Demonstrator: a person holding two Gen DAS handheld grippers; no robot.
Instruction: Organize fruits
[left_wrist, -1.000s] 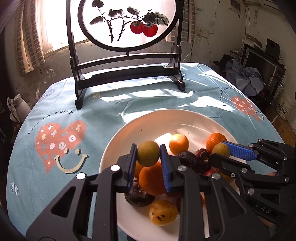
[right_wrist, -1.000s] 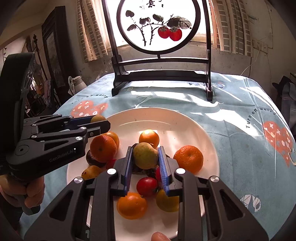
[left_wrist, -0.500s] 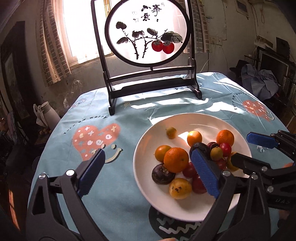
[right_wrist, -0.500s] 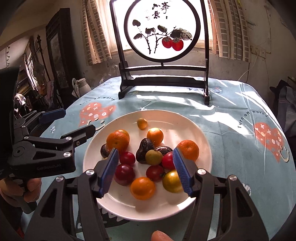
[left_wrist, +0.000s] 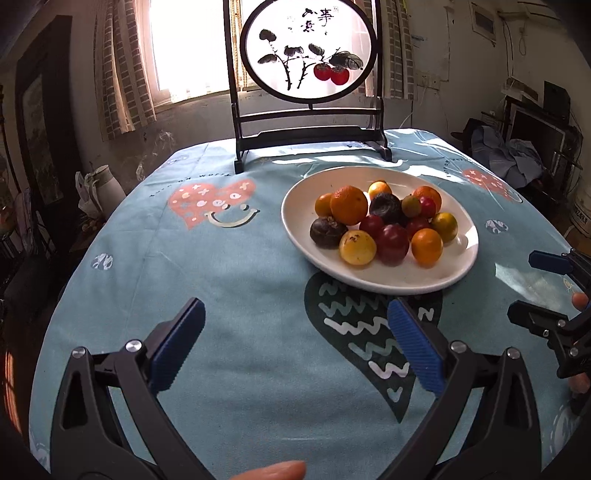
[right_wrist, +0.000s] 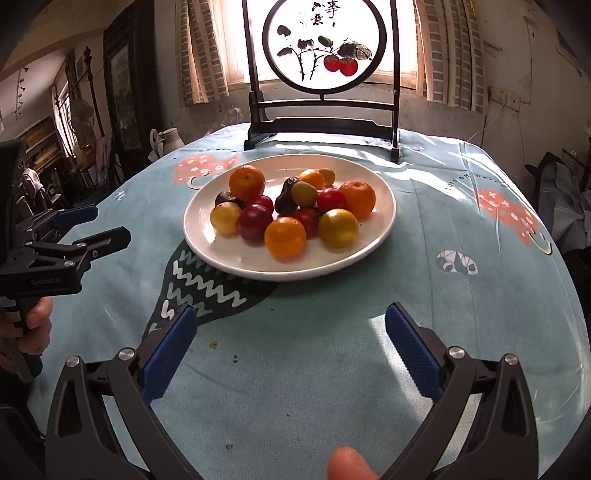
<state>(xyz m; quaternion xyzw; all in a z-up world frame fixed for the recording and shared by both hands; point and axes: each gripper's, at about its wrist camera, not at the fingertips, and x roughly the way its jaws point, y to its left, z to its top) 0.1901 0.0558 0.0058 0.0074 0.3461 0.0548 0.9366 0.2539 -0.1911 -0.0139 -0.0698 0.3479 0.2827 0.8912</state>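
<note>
A white plate (left_wrist: 456, 258) (right_wrist: 221, 254) holds a heap of several fruits: oranges (left_wrist: 349, 205) (right_wrist: 285, 237), red plums (left_wrist: 392, 239) (right_wrist: 255, 221), yellow ones (left_wrist: 357, 247) (right_wrist: 338, 228) and dark ones (left_wrist: 325, 232). My left gripper (left_wrist: 295, 317) hovers over the teal cloth, near and left of the plate. Its jaws are opening wide with nothing between them. My right gripper (right_wrist: 291, 314) is in front of the plate, its jaws also opening and empty. Each gripper shows in the other's view: the right gripper (left_wrist: 524, 286) at the right edge, the left gripper (right_wrist: 110, 223) at the left.
A dark wooden stand with a round painted screen (left_wrist: 308, 51) (right_wrist: 323, 40) rises at the table's far edge behind the plate. The round table's teal cloth (left_wrist: 221, 266) falls away at the sides. A white jug (left_wrist: 105, 188) sits beyond the left edge. A thumb tip (right_wrist: 345, 463) shows at the bottom.
Both grippers were shut on greenish fruits over the plate, then opened and let them go. Both have pulled back toward the near side of the table, with the plate now farther off.
</note>
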